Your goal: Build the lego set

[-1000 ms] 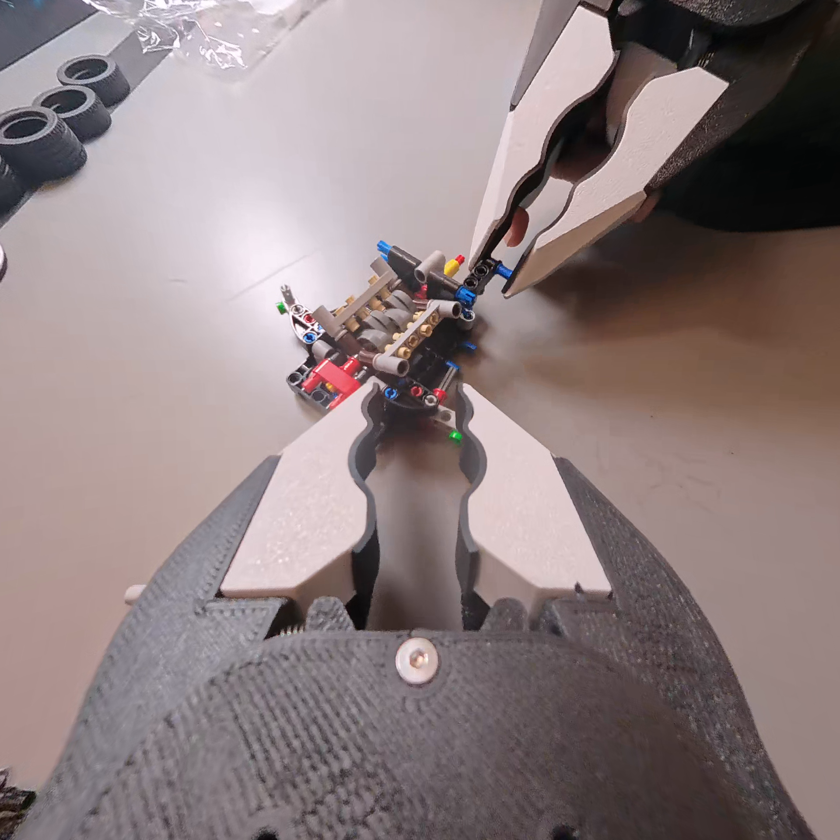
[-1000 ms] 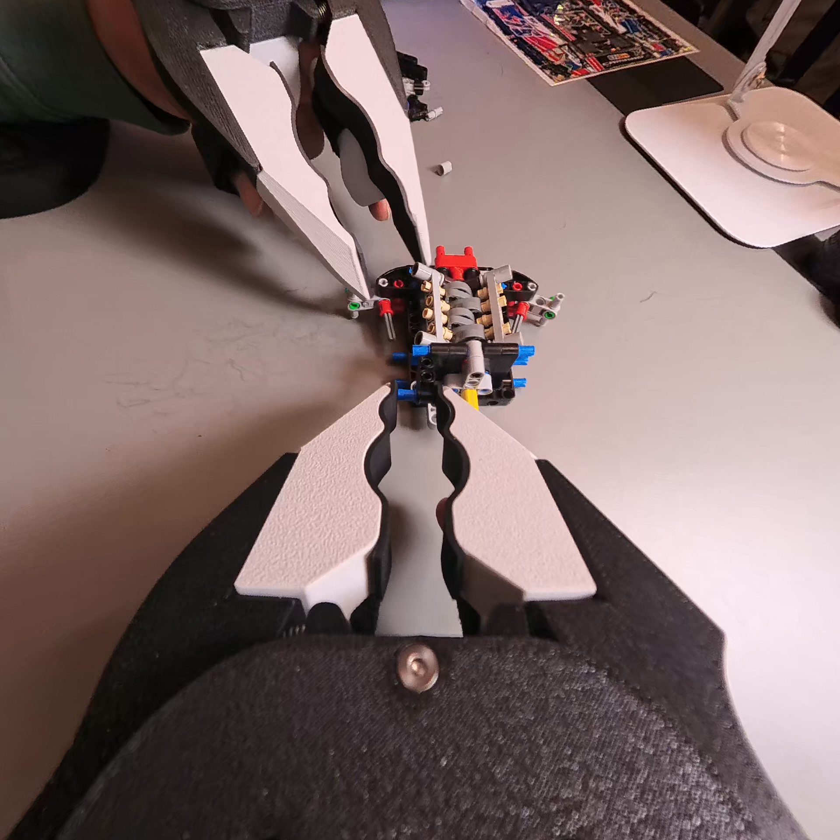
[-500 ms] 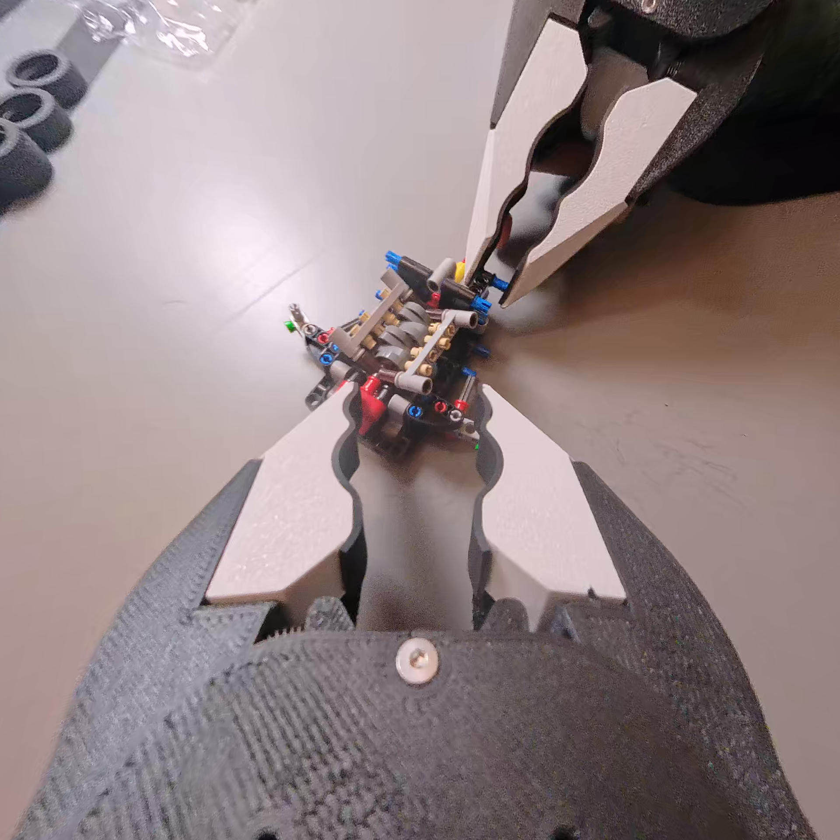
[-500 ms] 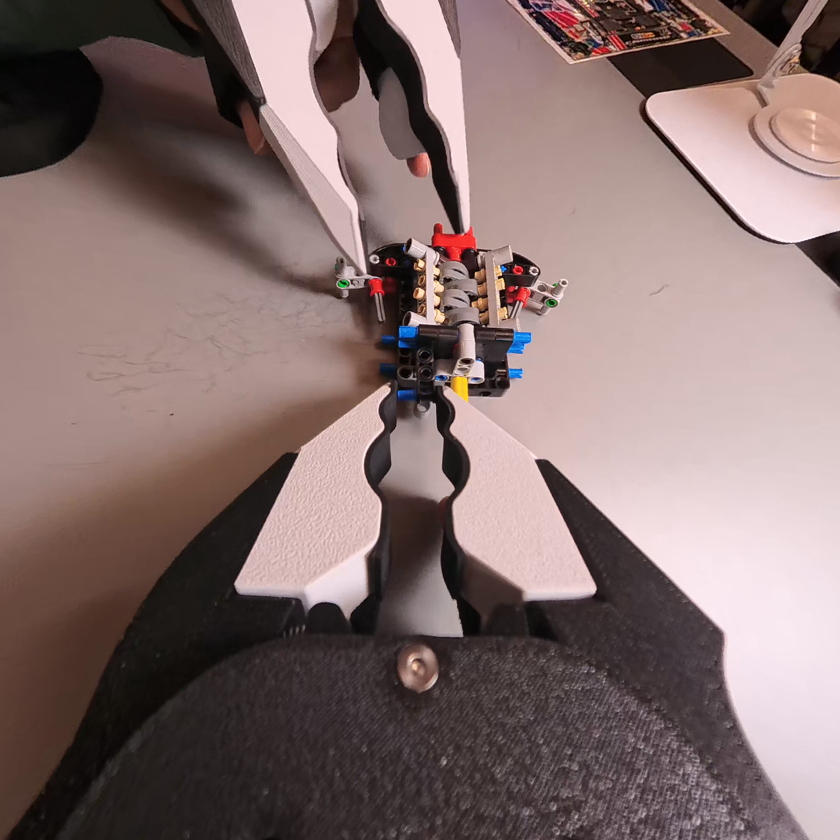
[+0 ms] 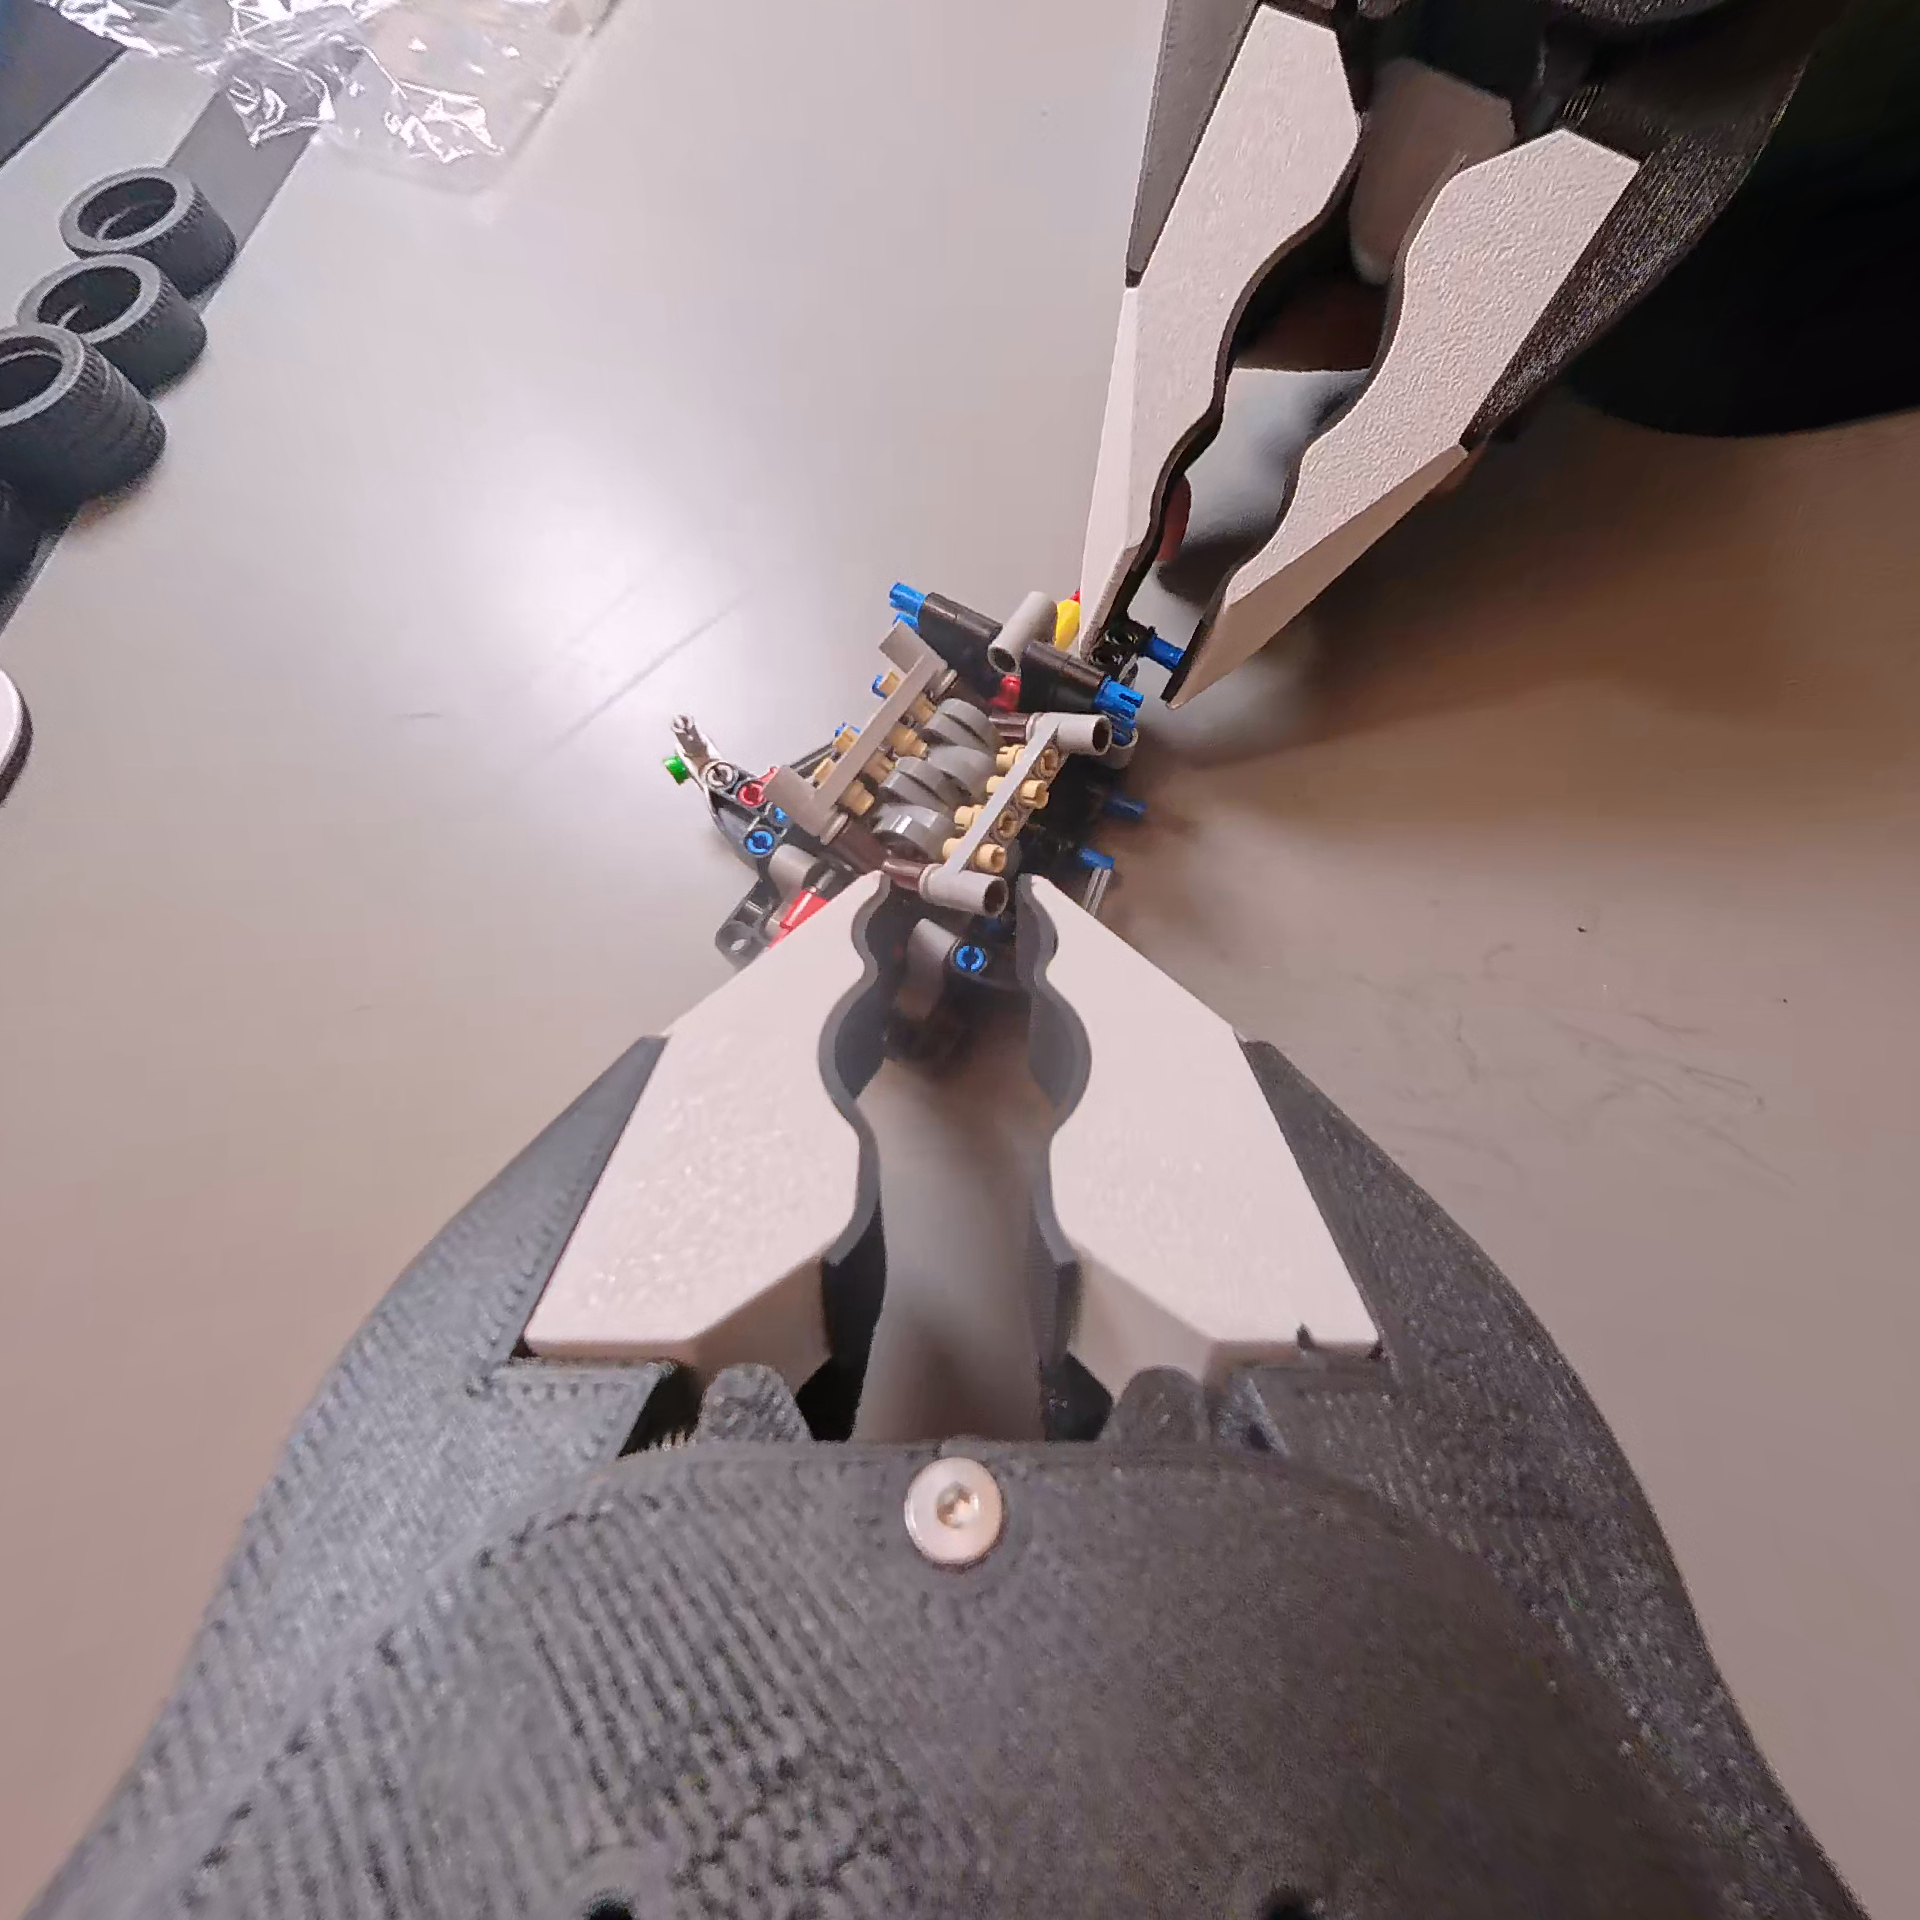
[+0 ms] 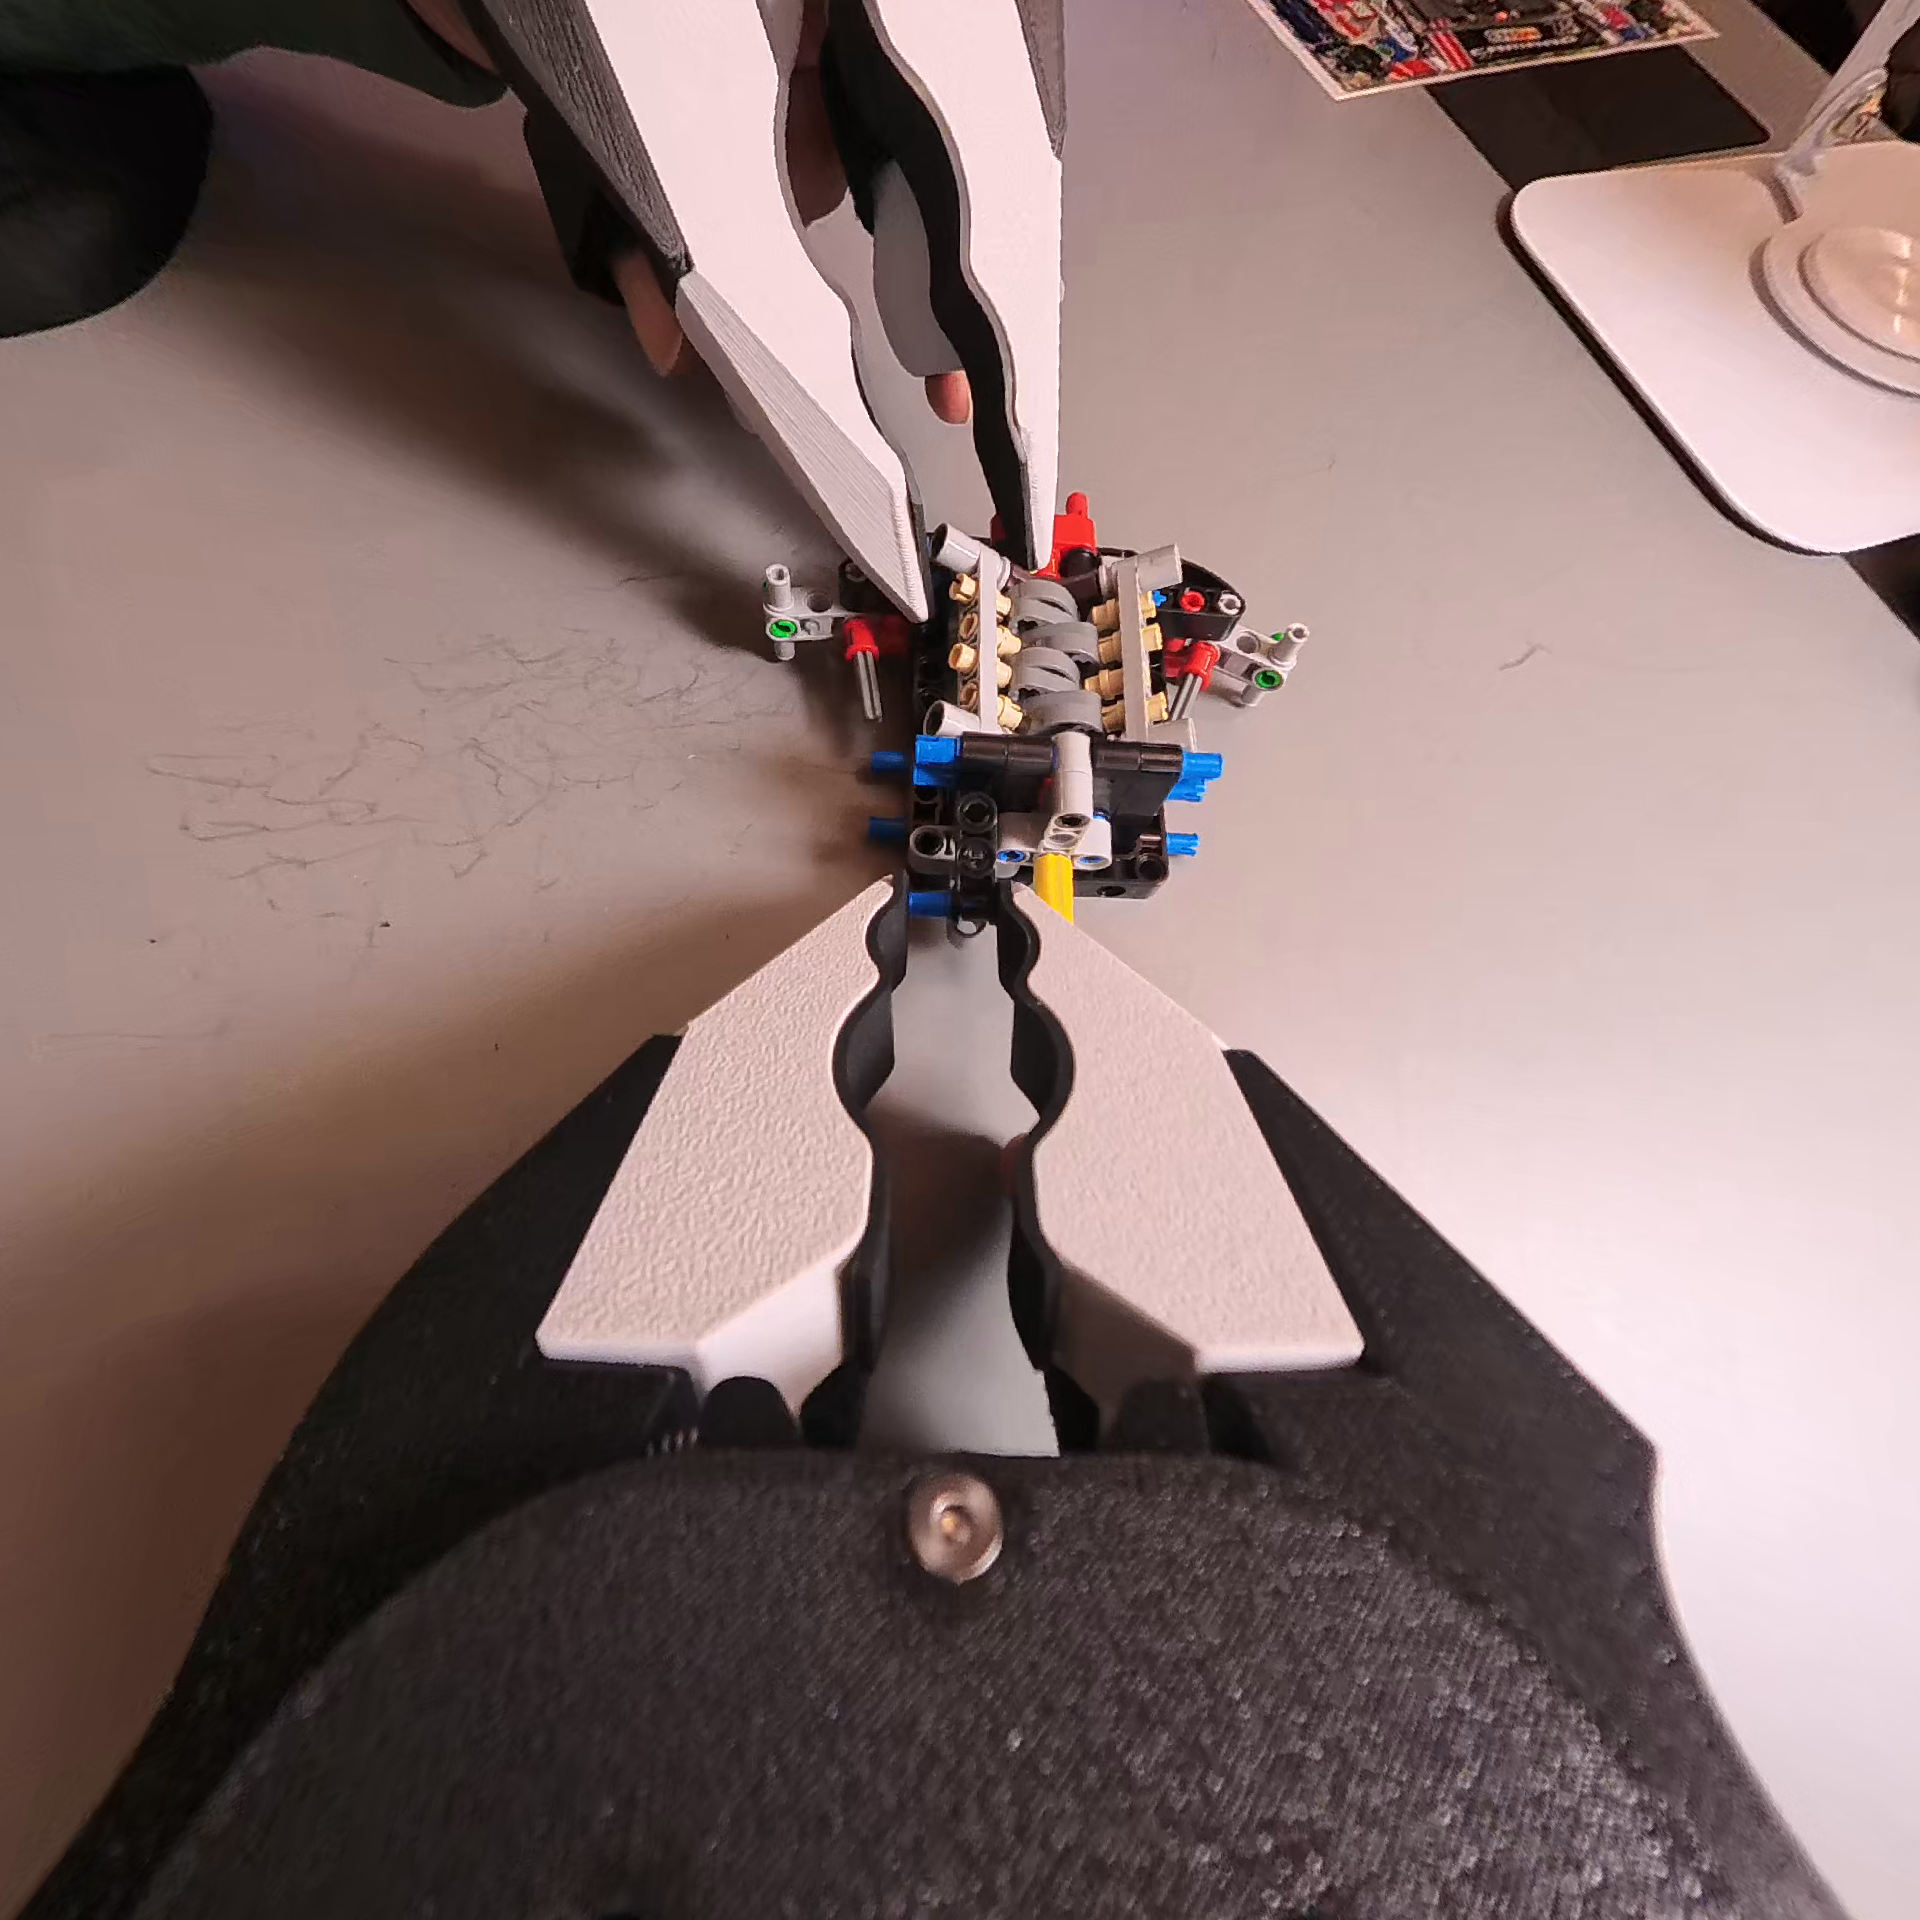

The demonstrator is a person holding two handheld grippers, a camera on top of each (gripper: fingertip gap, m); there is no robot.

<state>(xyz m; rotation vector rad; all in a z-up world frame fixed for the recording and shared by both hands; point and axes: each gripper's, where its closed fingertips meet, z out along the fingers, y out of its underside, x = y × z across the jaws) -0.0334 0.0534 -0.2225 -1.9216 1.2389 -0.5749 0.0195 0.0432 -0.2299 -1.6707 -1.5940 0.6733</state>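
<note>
A small lego assembly [image 5: 935, 790] of grey beams, tan pins, black frames and blue pins lies on the grey table; it also shows in the right wrist view [image 6: 1049, 707]. My left gripper [image 5: 951, 904] straddles its near end by the red piece, with the jaws narrowed onto the parts between them. From the right wrist view the left gripper [image 6: 977, 582] comes down on the far end. My right gripper [image 6: 956, 902] is closed on a black beam with a blue pin [image 6: 940, 902] at the opposite end. It shows in the left wrist view [image 5: 1138, 665] at the upper right.
Several black tyres [image 5: 104, 312] and a crumpled clear bag [image 5: 343, 94] lie at the far left. A printed instruction sheet [image 6: 1475, 31] and a white lamp base [image 6: 1714, 312] sit at the far right. A person's fingers [image 6: 945, 395] show behind the left gripper. Tip to tip, the grippers are about 6 cm apart.
My left gripper opened wider, moved forward over the assembly's end, then narrowed onto it. The assembly turned slightly. My right gripper stayed closed at the other end.
</note>
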